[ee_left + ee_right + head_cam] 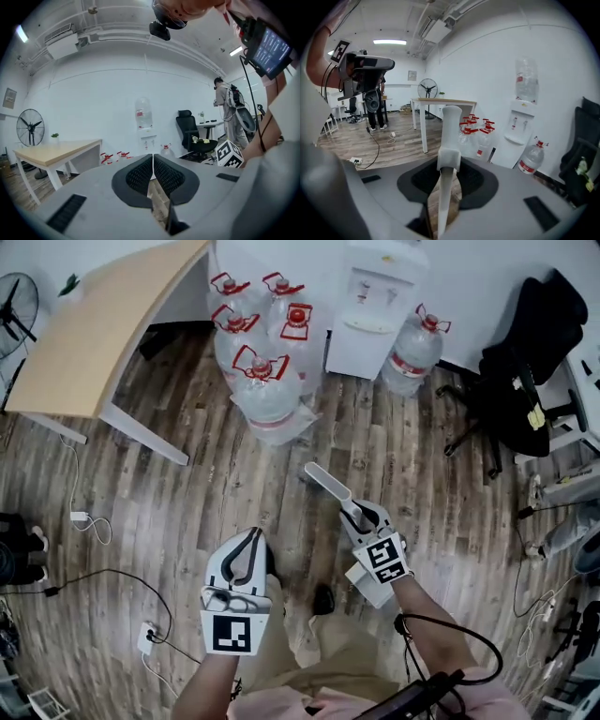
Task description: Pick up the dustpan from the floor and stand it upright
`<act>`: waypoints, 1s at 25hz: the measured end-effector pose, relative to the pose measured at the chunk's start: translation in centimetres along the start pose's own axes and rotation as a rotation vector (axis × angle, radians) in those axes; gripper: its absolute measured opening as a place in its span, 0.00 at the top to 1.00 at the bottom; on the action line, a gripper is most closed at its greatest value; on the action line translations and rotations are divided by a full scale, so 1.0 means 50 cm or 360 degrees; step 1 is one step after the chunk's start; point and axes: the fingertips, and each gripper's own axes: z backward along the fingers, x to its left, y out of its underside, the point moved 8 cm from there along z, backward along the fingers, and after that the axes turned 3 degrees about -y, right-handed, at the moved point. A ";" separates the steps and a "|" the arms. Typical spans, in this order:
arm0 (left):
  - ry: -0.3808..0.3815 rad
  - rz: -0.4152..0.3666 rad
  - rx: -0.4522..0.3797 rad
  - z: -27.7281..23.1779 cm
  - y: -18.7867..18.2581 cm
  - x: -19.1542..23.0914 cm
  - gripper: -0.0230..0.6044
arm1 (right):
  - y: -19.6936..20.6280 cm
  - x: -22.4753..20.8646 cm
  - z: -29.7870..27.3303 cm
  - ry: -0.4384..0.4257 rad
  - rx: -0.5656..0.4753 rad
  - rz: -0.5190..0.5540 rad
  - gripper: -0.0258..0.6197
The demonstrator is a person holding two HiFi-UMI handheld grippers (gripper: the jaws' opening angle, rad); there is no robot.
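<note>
Right gripper (pixel 364 519): your fingers are clamped on the handle of the dustpan (pixel 450 133), one dark pad on each side of the white shaft, no gap to spare.
Dustpan: the handle runs straight out past your right fingertips. Its thicker grip end is beyond them, and a thinner stem drops back between the pads. In the head view it slants away from you over the floor (pixel 187 502).
Rest of the dustpan: hidden behind the right fingers, so you can't make it out in any view.
Left gripper (pixel 153 160): fingers pressed together, ribbed pads meeting at the tips, nothing between them.
Left against right: your left fingers hang near the right ones, clear of the handle.
Beyond the right fingertips: a cluster of water bottles (pixel 267 381) with red caps, and a white water dispenser (pixel 375 306) next to them. A lone bottle (pixel 412 352) sits on the dispenser's far side.
Out past the left fingertips: a pale wooden surface (pixel 103 334) on white legs.
Right of the right fingers: a black office chair (pixel 516 381), well apart.
Back behind the left fingers: a power strip (pixel 147 638) on the floor, cables trailing from it.
</note>
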 end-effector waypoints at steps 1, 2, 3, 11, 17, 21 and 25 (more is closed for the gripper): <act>0.0021 -0.0011 -0.0002 0.003 -0.016 -0.019 0.94 | 0.004 -0.007 0.027 0.0014 -0.0010 -0.0009 0.79; 0.0040 -0.0017 0.0000 0.005 -0.030 -0.037 0.94 | 0.007 -0.012 0.053 0.0028 -0.0021 -0.0016 0.79; 0.0059 -0.0022 -0.0001 0.007 -0.043 -0.054 0.94 | 0.011 -0.017 0.076 0.0043 -0.0033 -0.0021 0.79; 0.0199 -0.0064 -0.0007 0.018 -0.119 -0.183 0.94 | 0.059 -0.032 0.224 0.0118 -0.0063 0.0002 0.79; 0.0326 -0.0072 0.0014 0.027 -0.153 -0.216 0.94 | 0.076 -0.032 0.312 0.0254 0.0002 -0.0101 0.79; 0.0417 -0.0097 0.0005 0.032 -0.173 -0.221 0.94 | 0.093 -0.026 0.362 0.0350 0.0050 -0.0167 0.78; 0.0510 -0.0144 -0.0026 0.041 -0.191 -0.228 0.94 | 0.113 -0.015 0.401 0.0455 0.0086 -0.0225 0.78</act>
